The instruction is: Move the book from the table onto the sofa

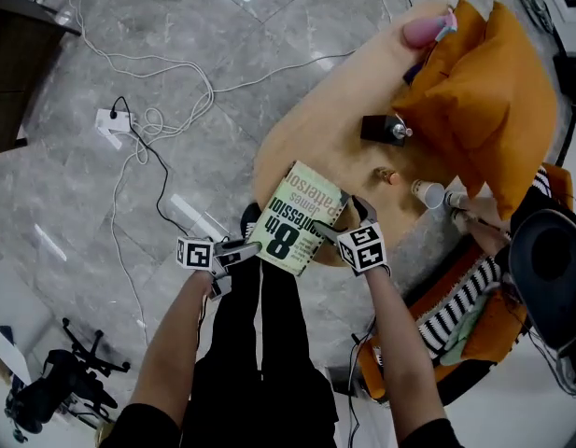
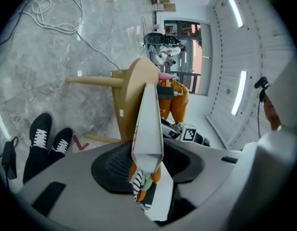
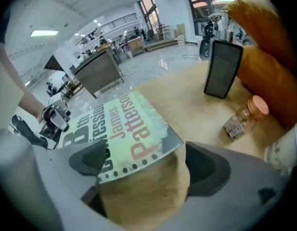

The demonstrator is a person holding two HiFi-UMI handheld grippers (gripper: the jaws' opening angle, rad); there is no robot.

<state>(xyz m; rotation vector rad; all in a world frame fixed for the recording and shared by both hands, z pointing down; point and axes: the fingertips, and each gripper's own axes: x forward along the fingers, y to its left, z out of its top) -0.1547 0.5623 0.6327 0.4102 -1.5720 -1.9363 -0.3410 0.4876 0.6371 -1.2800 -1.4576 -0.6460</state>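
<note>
Left gripper [image 1: 241, 249] clamped on near edge of the one book [image 1: 297, 217], right gripper [image 1: 349, 224] jaws apart around a corner, book overhanging table [image 1: 334, 91] edge; beyond: one small bottle [image 1: 387, 175], one black box [image 1: 381, 129], two orange cushions [image 1: 498, 91].

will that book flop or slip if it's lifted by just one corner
The book looks like a fairly thick paperback, so it probably sags only a little. Held near one corner by the left gripper, it may pivot downward. Its smooth-looking cover could slip between the jaws.
</note>
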